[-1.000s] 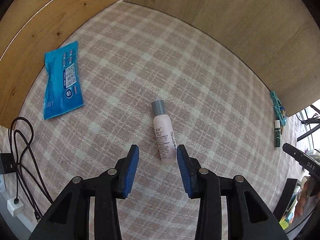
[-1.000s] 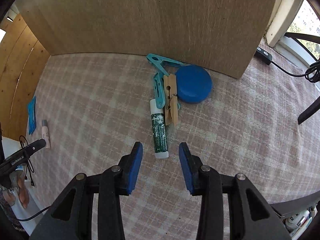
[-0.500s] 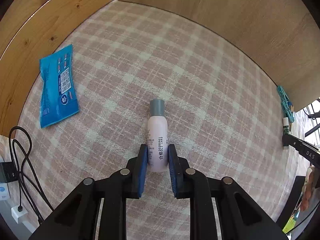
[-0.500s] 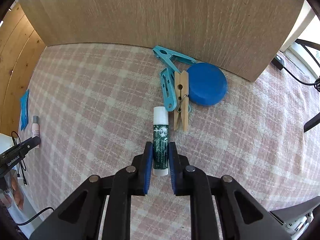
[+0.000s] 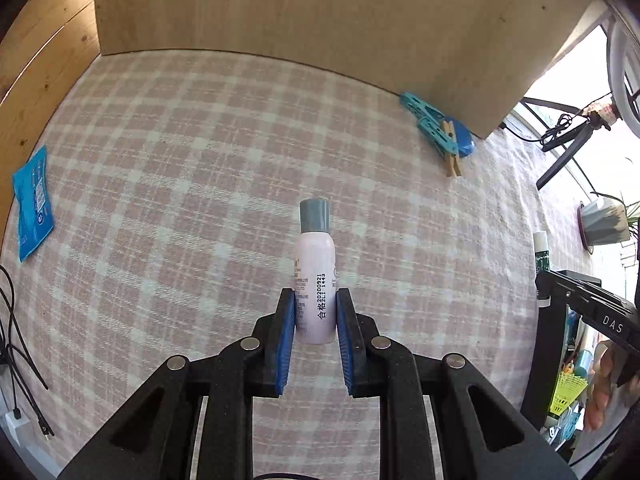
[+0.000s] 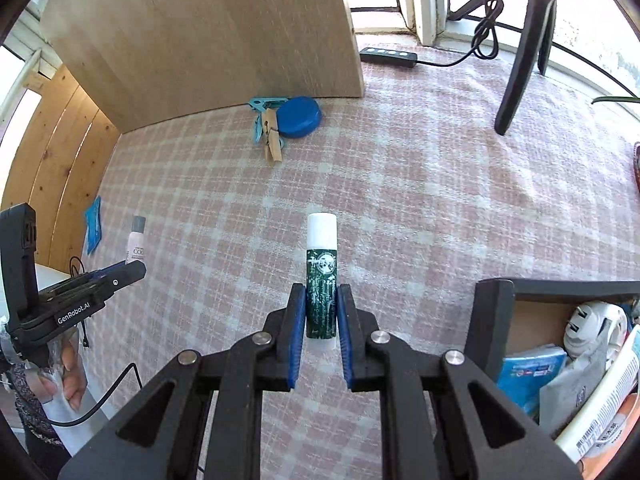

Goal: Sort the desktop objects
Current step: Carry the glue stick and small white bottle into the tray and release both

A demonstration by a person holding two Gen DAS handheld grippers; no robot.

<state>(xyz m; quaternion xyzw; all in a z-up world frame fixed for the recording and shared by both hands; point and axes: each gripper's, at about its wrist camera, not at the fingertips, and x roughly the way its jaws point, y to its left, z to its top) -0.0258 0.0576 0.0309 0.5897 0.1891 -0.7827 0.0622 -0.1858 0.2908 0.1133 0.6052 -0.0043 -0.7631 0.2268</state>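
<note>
Item 1: left gripper (image 5: 315, 320). We are pinching the pale pink bottle (image 5: 315, 296) between the blue pads (image 5: 286, 332), which are pressing on the lower part of its body. The grey cap (image 5: 315, 214) is pointing away from us, out over the pink checked tablecloth (image 5: 192, 184).

Item 2: right gripper (image 6: 321, 318). We are clamping the green lip-balm stick (image 6: 321, 292) by its lower half, with its white cap (image 6: 321, 230) pointing forward, above the cloth.

Item 3: cluster at the foot of the upright wooden board (image 6: 200, 36). We are seeing a round blue tin (image 6: 299, 117), a wooden clothespin (image 6: 272, 141) and teal plastic clips (image 6: 262, 105), all lying touching or overlapping one another, well apart from both held objects.

Item 4: blue tissue packet (image 5: 33, 208). It is lying flat on the cloth near the plank wall (image 5: 36, 60), far to the left of the bottle.

Item 5: black open box (image 6: 560, 344), at the lower right of the right wrist view. It is holding a white plug, a blue packet and printed packages.

Item 6: periphery. A black power strip (image 6: 388, 56) is resting on the cloth beyond the board, near a black stand leg (image 6: 520, 52).
</note>
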